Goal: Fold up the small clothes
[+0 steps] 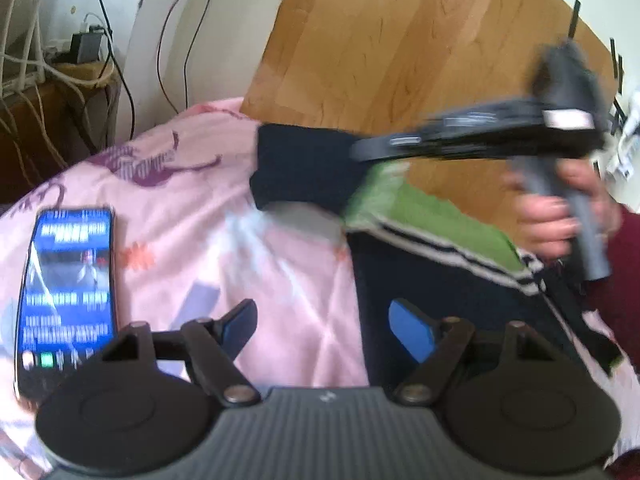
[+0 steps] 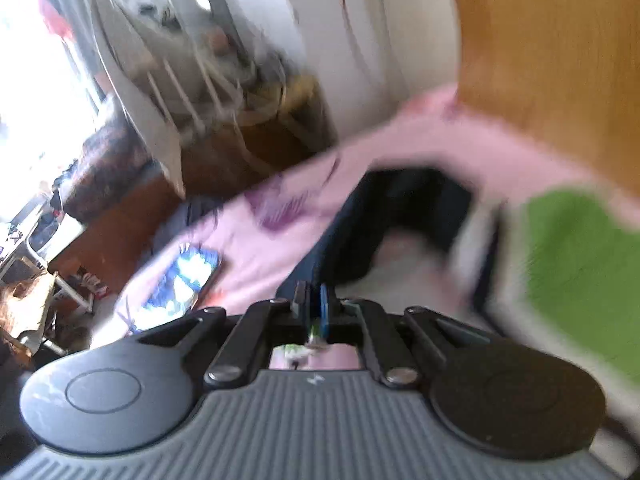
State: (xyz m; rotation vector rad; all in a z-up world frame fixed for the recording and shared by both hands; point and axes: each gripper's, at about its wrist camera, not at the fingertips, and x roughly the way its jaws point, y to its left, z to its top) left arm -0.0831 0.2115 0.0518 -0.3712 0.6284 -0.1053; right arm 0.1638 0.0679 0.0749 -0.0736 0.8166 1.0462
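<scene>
A small navy garment [image 1: 440,300] with a green panel [image 1: 440,216] and white stripes lies on a pink bedsheet [image 1: 200,208]. My left gripper [image 1: 322,312] is open, its blue pads [image 1: 412,328] hovering over the garment's left edge with nothing between them. In the left wrist view a hand [image 1: 560,216] holds my right gripper [image 1: 360,150], which lifts a navy flap [image 1: 304,168] of the garment up and to the left. The blurred right wrist view shows the right gripper [image 2: 314,300] shut, with navy fabric [image 2: 400,200] and a scrap of green-white cloth pinched at its pads.
A phone [image 1: 68,280] with a lit screen lies on the sheet to the left, also in the right wrist view [image 2: 184,280]. A wooden board [image 1: 400,40] stands behind the bed. Cables and a low shelf [image 1: 80,64] sit at the far left. A dark red sleeve [image 1: 624,280] is at the right edge.
</scene>
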